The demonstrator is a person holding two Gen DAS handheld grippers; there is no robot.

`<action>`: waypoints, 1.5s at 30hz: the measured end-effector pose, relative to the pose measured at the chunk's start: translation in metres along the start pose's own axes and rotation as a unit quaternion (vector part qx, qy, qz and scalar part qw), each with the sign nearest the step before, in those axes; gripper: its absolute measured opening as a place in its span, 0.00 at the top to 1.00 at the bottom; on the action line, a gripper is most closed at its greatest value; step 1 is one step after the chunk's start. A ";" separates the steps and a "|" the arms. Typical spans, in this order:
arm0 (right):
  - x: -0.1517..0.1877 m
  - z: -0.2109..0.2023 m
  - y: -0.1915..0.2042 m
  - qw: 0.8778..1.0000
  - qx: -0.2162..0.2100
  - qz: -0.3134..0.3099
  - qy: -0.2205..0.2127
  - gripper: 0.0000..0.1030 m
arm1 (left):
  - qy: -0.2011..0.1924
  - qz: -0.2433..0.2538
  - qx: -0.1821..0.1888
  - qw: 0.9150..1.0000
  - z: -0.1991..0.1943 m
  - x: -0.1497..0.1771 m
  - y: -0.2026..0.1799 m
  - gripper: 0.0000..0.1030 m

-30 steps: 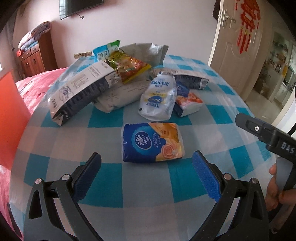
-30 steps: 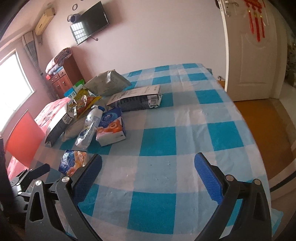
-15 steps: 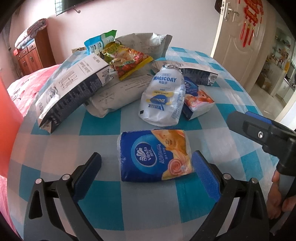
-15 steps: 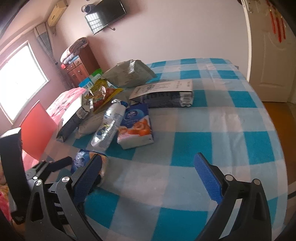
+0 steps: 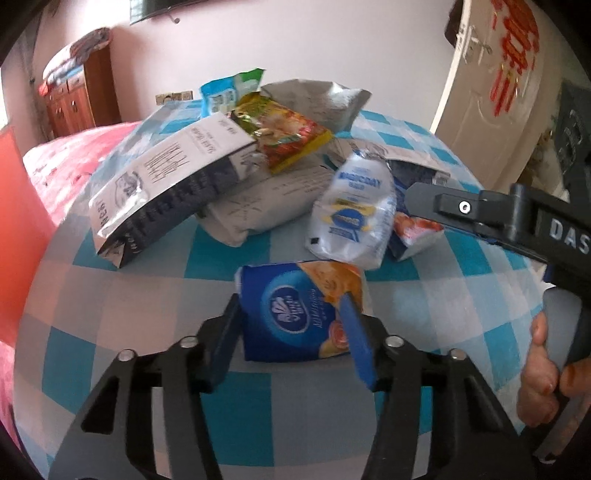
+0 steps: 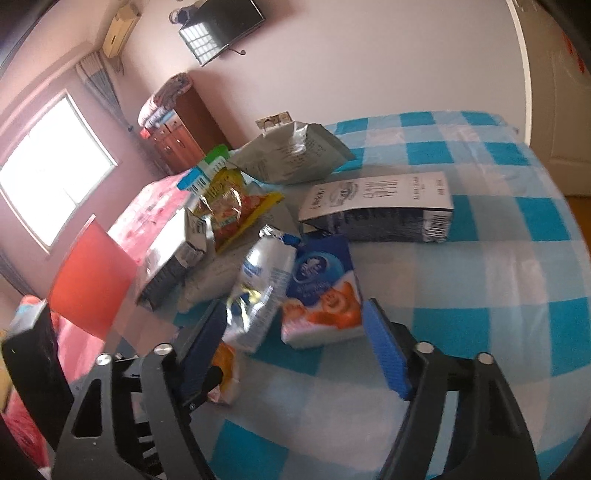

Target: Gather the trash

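Two blue pads of the left hand-held gripper (image 5: 291, 325) pinch the blue tissue pack (image 5: 299, 314) at lower centre, low and level over the checked desk (image 5: 110, 295), likely to lift it. Right hand-held gripper (image 6: 295, 343), spread wide, hovers before another tissue pack (image 6: 321, 291) at centre.

A blue-and-white checked cloth (image 6: 480, 280) is covering the counter, and a flat television (image 6: 221, 29) is hanging high on the pale wall beside an air conditioner (image 6: 118, 27). A wooden dresser (image 6: 177, 129) is standing in the corner with folded blankets (image 6: 164, 98) lying on top, daylight is pouring through the window (image 6: 48, 173), and a white door (image 5: 491, 74) is carrying red ornaments (image 5: 513, 40).
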State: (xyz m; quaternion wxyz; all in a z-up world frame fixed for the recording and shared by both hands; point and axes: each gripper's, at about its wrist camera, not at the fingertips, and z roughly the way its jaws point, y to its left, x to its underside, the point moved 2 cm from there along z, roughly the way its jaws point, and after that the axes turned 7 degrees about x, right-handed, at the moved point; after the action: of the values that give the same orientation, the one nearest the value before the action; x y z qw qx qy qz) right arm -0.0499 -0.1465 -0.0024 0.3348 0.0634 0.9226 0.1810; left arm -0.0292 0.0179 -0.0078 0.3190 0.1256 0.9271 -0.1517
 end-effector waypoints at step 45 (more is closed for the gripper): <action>-0.012 -0.009 0.028 0.997 -0.014 -0.051 -0.048 0.79 | 0.033 0.085 0.036 0.995 -0.015 0.023 -0.017 0.24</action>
State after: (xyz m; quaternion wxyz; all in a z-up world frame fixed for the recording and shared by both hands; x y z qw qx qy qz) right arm -0.0463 -0.1259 0.0213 0.3887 0.0201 0.9047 0.1731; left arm -0.0612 0.0106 -0.0074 0.2952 0.2203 0.9170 -0.1534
